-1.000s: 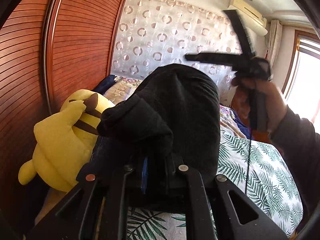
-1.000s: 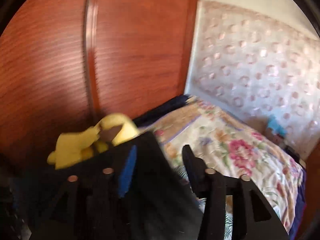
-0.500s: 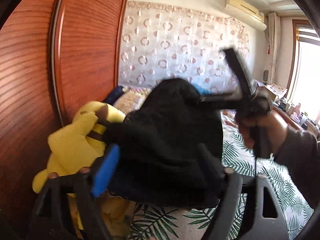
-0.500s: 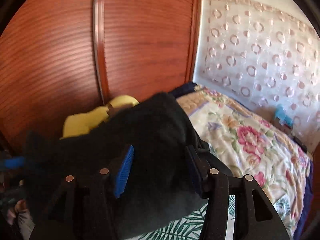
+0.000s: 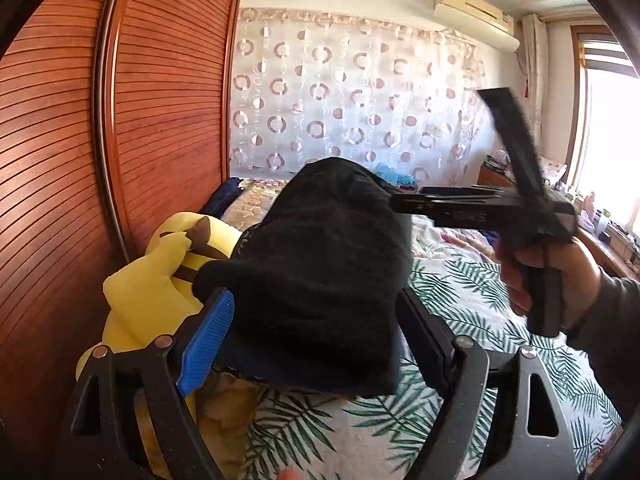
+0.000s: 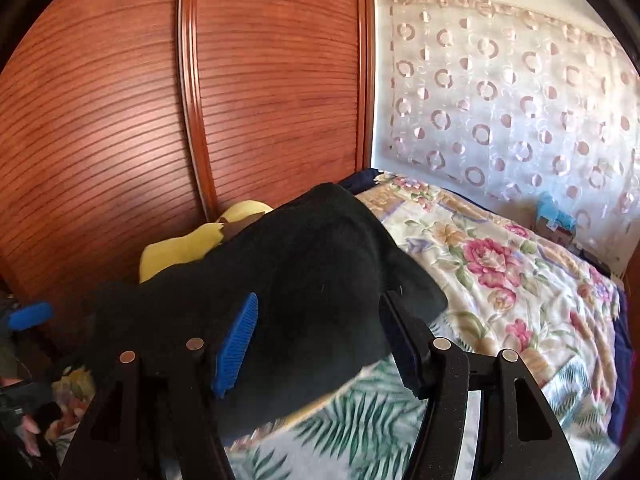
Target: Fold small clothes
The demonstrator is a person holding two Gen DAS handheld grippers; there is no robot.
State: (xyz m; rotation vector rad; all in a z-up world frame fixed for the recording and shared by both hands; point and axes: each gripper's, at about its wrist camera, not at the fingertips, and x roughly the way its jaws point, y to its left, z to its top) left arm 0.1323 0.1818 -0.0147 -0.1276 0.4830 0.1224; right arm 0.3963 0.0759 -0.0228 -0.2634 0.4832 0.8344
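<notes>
A small black fleece garment [image 5: 320,280] lies bunched on the bed; it also shows in the right wrist view [image 6: 304,300]. My left gripper [image 5: 312,344] is open, its blue pad [image 5: 206,344] at the garment's left edge, the cloth lying between the spread fingers. My right gripper [image 6: 320,340] is open too, its fingers on either side of the garment's near end. In the left wrist view the right gripper [image 5: 404,202] reaches in from the right, tips against the garment's top right.
A yellow plush toy [image 5: 160,280] lies left of the garment against the red-brown slatted wardrobe [image 5: 120,140]. The bed has a green leaf sheet [image 5: 460,296] and a floral quilt [image 6: 500,272]. A circle-patterned curtain [image 5: 352,108] hangs behind.
My left gripper was shut on the garment and holding it up; it has opened and the garment has dropped lower. The right gripper has moved in over the garment's end.
</notes>
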